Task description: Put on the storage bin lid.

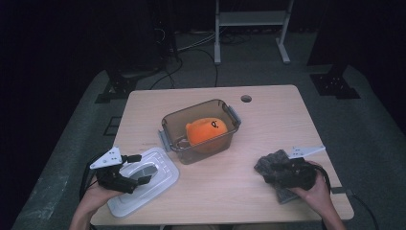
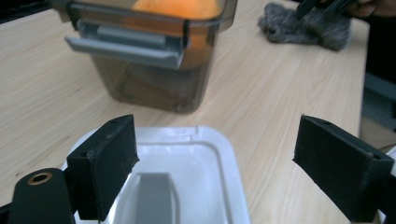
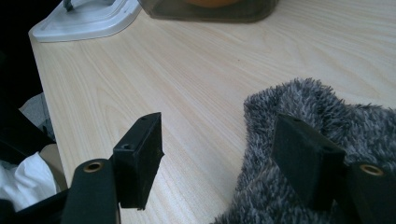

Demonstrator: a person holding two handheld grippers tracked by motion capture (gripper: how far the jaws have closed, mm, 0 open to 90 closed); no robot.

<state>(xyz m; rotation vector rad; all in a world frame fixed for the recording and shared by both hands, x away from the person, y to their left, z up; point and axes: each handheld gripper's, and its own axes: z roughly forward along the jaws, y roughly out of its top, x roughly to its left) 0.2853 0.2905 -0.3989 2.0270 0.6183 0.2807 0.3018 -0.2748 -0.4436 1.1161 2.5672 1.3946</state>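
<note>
A translucent brown container (image 1: 223,141) with grey side latches stands mid-table and holds an orange plush toy (image 1: 206,130). Its white lid (image 1: 153,184) lies flat at the front left, with a grey handle (image 2: 154,198) in its middle. My left gripper (image 1: 142,167) hovers low over the lid, open, its jaws standing to either side of the handle (image 2: 215,154). At the front right lies a grey furry cloth (image 1: 270,160). My right gripper (image 1: 270,172) is open there (image 3: 219,149); one jaw rests on the cloth (image 3: 317,107) and the other is over bare wood.
The wooden table (image 1: 268,120) has a round cable hole (image 1: 246,98) near its far edge. The container's near latch (image 2: 126,44) hangs down just beyond the lid. A white frame's legs (image 1: 249,28) and cables lie on the dark floor behind.
</note>
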